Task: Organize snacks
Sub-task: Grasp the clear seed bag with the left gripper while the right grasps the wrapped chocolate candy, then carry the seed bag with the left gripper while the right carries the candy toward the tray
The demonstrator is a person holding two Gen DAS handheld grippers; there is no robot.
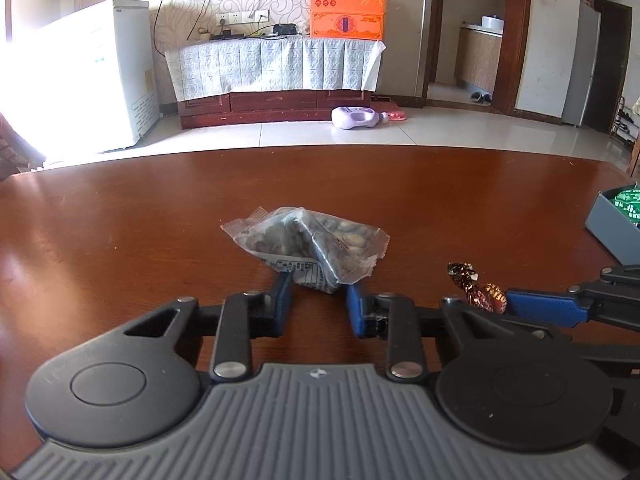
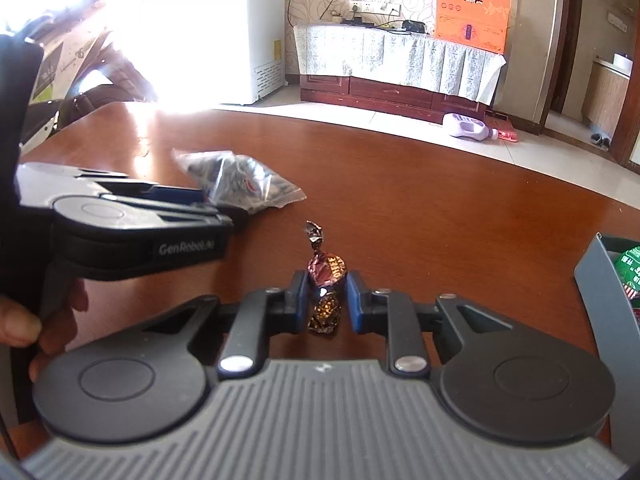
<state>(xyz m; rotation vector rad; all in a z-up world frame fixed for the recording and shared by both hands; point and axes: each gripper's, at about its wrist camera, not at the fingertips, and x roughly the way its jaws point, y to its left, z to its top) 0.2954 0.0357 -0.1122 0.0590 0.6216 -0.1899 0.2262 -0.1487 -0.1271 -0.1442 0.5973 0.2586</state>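
Note:
A clear snack bag (image 1: 308, 246) of dark round pieces lies on the brown table (image 1: 120, 220). My left gripper (image 1: 318, 294) is open, its blue fingers on either side of the bag's near corner. In the right wrist view the bag (image 2: 240, 184) lies at the left, next to the left gripper's fingers (image 2: 180, 196). My right gripper (image 2: 327, 286) is shut on a brown foil-wrapped candy (image 2: 326, 270), twisted ends sticking out front and back. The candy (image 1: 478, 290) also shows in the left wrist view, at the right gripper's blue finger (image 1: 548, 306).
A grey box (image 1: 612, 224) holding a green packet (image 1: 630, 202) stands at the table's right edge; it also shows in the right wrist view (image 2: 600, 280). Beyond the table are a tiled floor, a TV cabinet (image 1: 276, 76) and a white freezer (image 1: 92, 76).

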